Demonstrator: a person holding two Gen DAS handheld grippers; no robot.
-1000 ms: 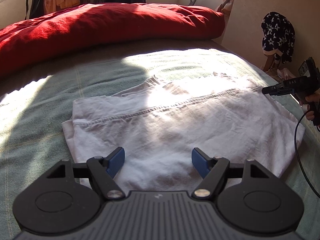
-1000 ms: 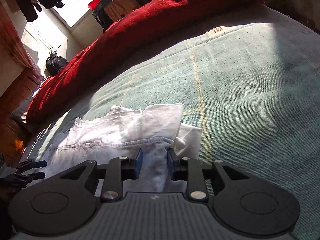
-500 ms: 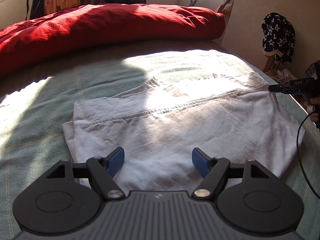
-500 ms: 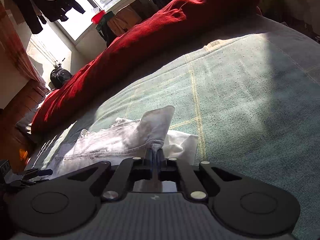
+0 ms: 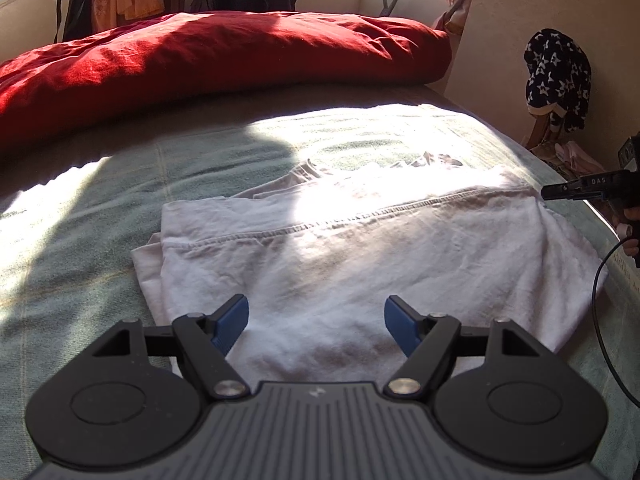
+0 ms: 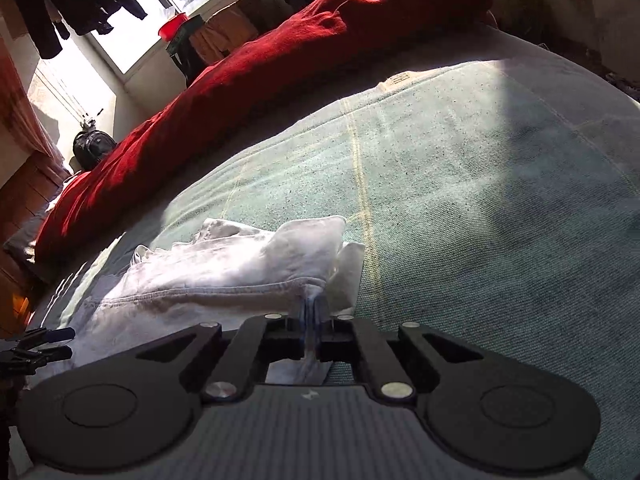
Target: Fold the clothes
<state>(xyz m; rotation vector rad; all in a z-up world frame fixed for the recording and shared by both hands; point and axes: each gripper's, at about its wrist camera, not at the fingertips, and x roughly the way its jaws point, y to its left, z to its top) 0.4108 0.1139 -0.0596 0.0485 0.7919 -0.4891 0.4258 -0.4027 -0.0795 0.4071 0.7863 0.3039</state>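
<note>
a pair of white trousers (image 5: 360,248) lies folded across the green blanket (image 5: 100,208) on the bed, its stitched seam running from left to right in the left wrist view, with part of it in bright sunlight. the left gripper (image 5: 316,320) hangs over the near edge of the trousers with its blue pads (image 5: 232,318) standing wide apart and nothing pinched between them; the cloth shows in the gap below. the right gripper (image 6: 310,312) is at the corner of the trousers (image 6: 224,276), its jaws opening a little from nearly closed, with a fold of white cloth caught between the pads and raised just off the blanket (image 6: 480,208). from the left wrist view this gripper (image 5: 560,192) comes in at the right edge, its tips at the far right corner of the trousers, with a hand (image 5: 628,228) behind it and a black cable (image 5: 600,312) hanging down. a red duvet (image 5: 208,60) is bunched along the far side of the bed, well apart from the trousers. a dark star-patterned garment (image 5: 558,80) hangs by the wall at right.
</note>
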